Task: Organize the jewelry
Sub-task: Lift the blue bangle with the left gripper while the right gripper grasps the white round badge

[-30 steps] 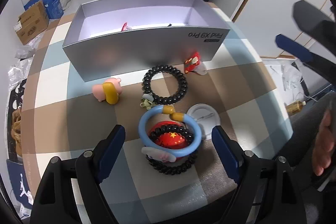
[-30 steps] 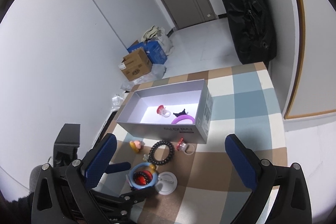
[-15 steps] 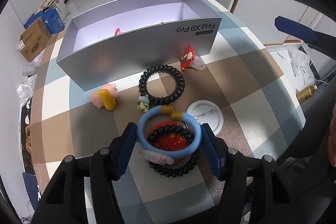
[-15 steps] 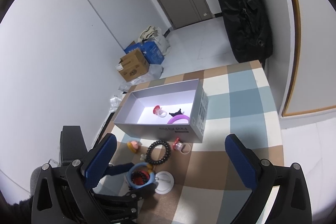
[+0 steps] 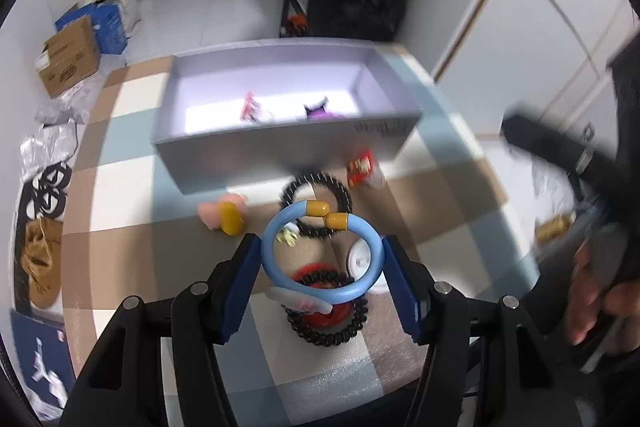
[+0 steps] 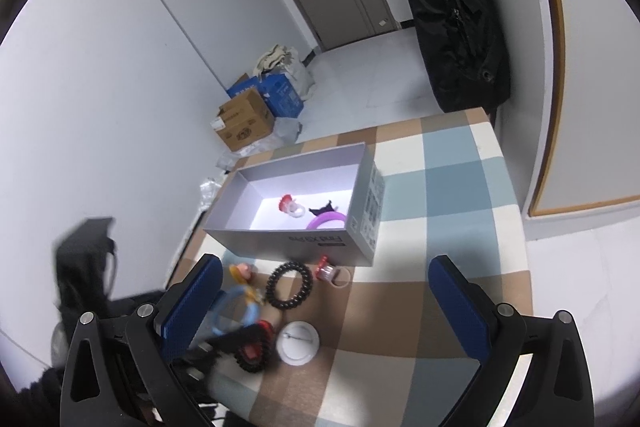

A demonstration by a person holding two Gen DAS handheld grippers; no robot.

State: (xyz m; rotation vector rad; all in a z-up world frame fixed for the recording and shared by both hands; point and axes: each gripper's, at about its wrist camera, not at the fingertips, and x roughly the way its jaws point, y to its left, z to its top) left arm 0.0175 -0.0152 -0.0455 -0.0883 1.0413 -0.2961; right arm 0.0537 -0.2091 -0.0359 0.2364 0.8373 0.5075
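Observation:
My left gripper is shut on a light blue bangle with two yellow caps and holds it raised above the checked tablecloth; the bangle also shows in the right wrist view. Below it lie a black bead bracelet around a red badge. A second black bead bracelet lies in front of the open grey box, which holds a red-and-white ring and a purple bangle. My right gripper is open and empty, high above the table.
A pink-and-yellow toy clip, a red charm ring and a white round badge lie on the cloth. Cardboard boxes stand on the floor beyond the table. A black bag hangs at the back.
My left gripper closed on the blue bangle and lifted it off the red badge and black bracelet. The right gripper stayed open and high, drifting slightly.

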